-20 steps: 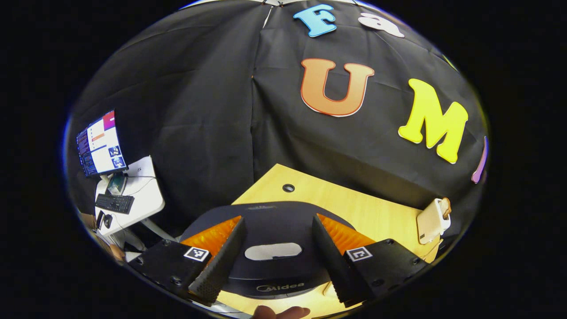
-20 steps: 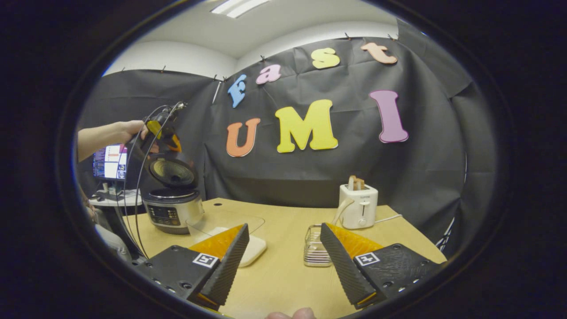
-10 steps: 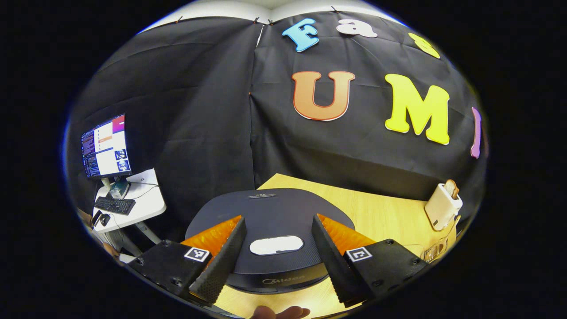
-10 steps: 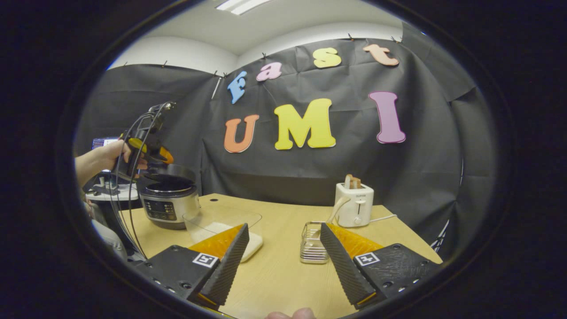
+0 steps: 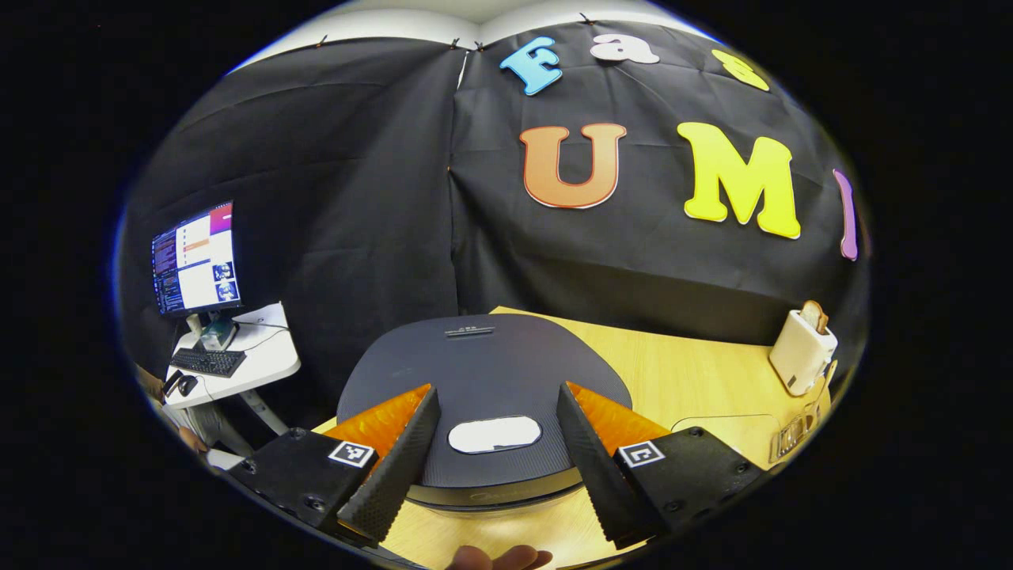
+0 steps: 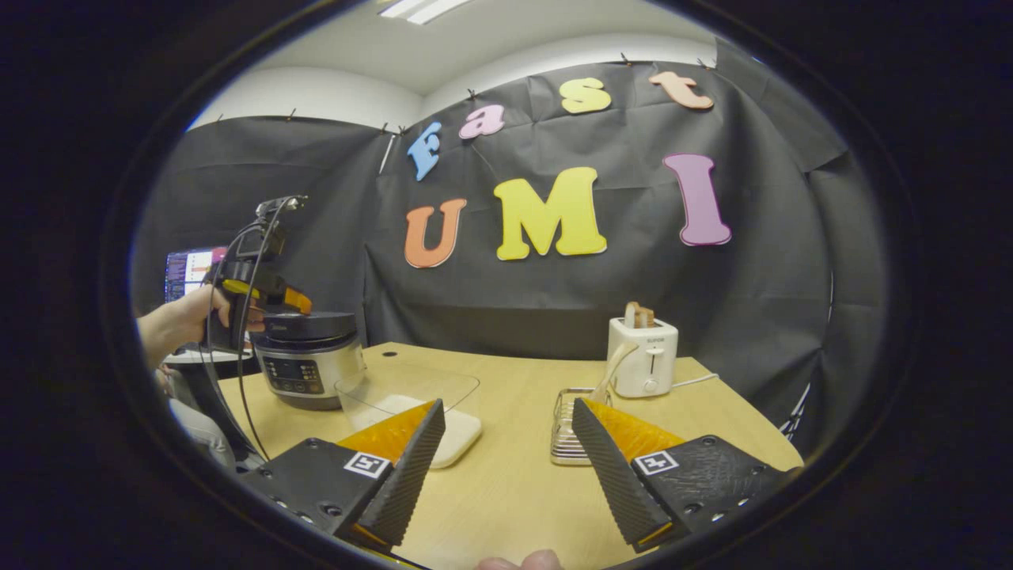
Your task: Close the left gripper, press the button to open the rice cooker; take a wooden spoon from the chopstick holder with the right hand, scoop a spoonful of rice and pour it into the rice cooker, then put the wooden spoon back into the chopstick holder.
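The dark rice cooker [image 6: 307,360] stands at the table's left end with its lid [image 5: 483,368] down; a white oval patch [image 5: 495,435] sits on the lid's front. My left gripper [image 5: 498,392] hovers open just over that lid, one finger on each side of the patch; in the right gripper view a hand holds the left gripper [image 6: 253,289] beside the cooker's top. The right gripper [image 6: 508,405] is open and holds nothing above the table's near side. A wire chopstick holder [image 6: 571,423] holds a wooden spoon [image 6: 613,366]. A clear bowl [image 6: 407,392] with something white in it stands between them.
A white toaster [image 6: 643,356] with bread stands at the back right, its cord running right. A monitor [image 5: 194,257] and a keyboard sit on a small white desk [image 5: 253,364] left of the table. The black cloth wall closes off the table's far edge.
The rice cooker's lid, raised one second ago, has swung down and is shut. The left gripper came down with it. The right gripper barely moved.
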